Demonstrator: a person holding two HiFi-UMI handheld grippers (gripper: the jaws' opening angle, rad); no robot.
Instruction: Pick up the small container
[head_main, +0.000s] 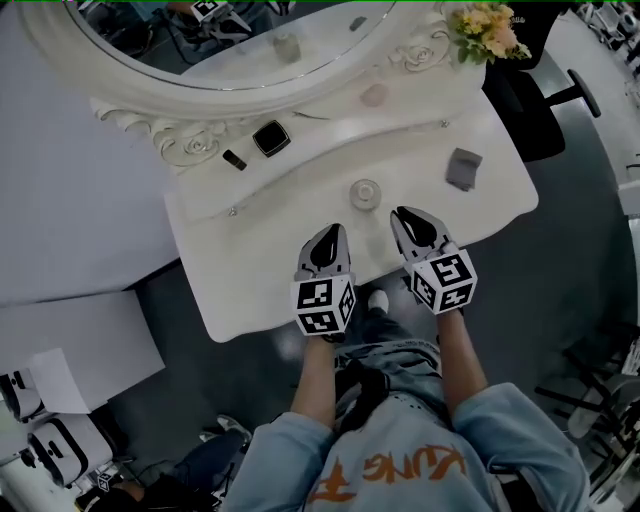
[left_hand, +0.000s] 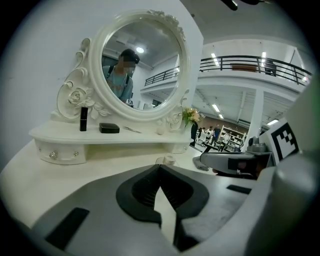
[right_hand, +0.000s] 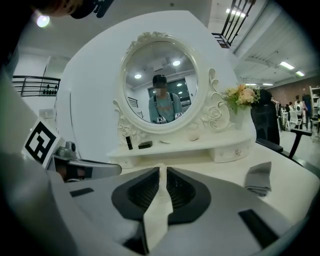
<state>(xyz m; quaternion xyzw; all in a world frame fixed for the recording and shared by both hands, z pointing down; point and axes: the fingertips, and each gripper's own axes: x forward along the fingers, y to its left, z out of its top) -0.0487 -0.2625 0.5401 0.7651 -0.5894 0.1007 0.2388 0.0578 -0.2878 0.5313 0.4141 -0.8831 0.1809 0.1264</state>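
The small container (head_main: 365, 192), a round pale jar with a lid, stands on the white vanity table (head_main: 260, 270) a little beyond both grippers. In the left gripper view the small container (left_hand: 169, 160) peeks just past the jaw tips. My left gripper (head_main: 333, 232) hovers near the table's front edge, jaws together and empty. To the right of it my right gripper (head_main: 400, 213) is also shut with nothing held, its tips just right of and nearer than the jar. From their own cameras, the left gripper (left_hand: 160, 167) and right gripper (right_hand: 162, 170) both point toward the mirror.
An oval mirror (head_main: 230, 40) rises at the back over a raised shelf with a black compact (head_main: 271, 137) and a lipstick (head_main: 234, 159). A folded grey cloth (head_main: 462, 168) lies at the right, and flowers (head_main: 487, 30) stand at the back right. A black chair (head_main: 530, 100) is beside the table.
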